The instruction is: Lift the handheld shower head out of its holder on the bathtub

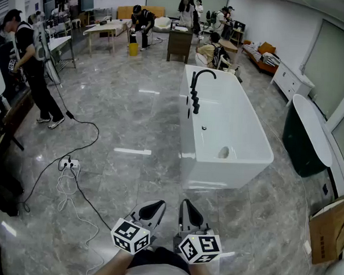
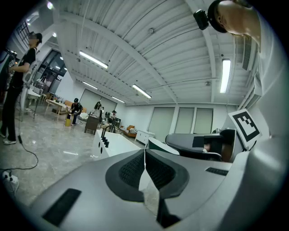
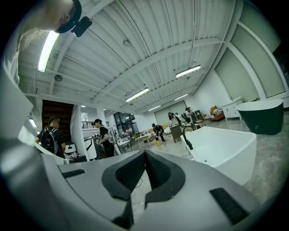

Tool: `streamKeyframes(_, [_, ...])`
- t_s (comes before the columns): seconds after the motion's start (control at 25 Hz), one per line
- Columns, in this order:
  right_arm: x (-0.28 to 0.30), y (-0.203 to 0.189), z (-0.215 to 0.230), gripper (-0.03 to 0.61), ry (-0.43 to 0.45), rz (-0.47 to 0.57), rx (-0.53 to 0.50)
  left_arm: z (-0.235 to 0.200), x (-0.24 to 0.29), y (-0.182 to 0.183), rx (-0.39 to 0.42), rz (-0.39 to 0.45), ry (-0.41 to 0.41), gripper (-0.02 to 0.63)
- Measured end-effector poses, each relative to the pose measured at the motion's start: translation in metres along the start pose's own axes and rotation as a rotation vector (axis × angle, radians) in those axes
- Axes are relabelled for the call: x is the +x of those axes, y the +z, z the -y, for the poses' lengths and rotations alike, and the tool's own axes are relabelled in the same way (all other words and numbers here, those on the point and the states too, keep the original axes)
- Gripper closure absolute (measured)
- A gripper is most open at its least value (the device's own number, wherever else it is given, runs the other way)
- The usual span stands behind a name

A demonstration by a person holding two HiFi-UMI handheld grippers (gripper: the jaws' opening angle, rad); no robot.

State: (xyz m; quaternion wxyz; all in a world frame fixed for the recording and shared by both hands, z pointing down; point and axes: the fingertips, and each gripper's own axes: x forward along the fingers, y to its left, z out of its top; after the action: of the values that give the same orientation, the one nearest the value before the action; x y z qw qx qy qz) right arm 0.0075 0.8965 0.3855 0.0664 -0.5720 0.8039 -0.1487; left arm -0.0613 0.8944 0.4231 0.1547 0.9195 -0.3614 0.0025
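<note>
Two hand-held grippers are held side by side, low in the head view. At far left a power strip (image 1: 70, 164) lies on the floor. The left hand-held gripper (image 1: 154, 207) is seen with its jaws pressed together on nothing. Just beside it, the right hand-held gripper (image 1: 187, 207) is likewise closed and empty. Ahead and slightly to the right stands the white tub (image 1: 240, 167). The shower head (image 1: 195, 106) is seated among the black fittings on the tub's left rim, well apart from both hand-held grippers.
</note>
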Motion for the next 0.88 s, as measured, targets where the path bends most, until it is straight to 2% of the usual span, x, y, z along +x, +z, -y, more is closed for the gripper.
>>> streamKeyframes(0.4, [-0.002,-0.002,0.015,0.561,-0.027,0.005,0.023,0.005,0.012,-0.004,0.004,-0.02,-0.015,0.6])
streamKeyframes(0.56, [-0.005,0.001,0.026,0.561,-0.021,0.033,0.022,0.008,0.019,-0.009,0.0,-0.014,-0.005,0.6])
streamKeyframes(0.88, [-0.009,-0.007,0.036,0.56,-0.005,0.02,0.035,0.018,0.025,-0.025,-0.025,-0.012,0.019,0.6])
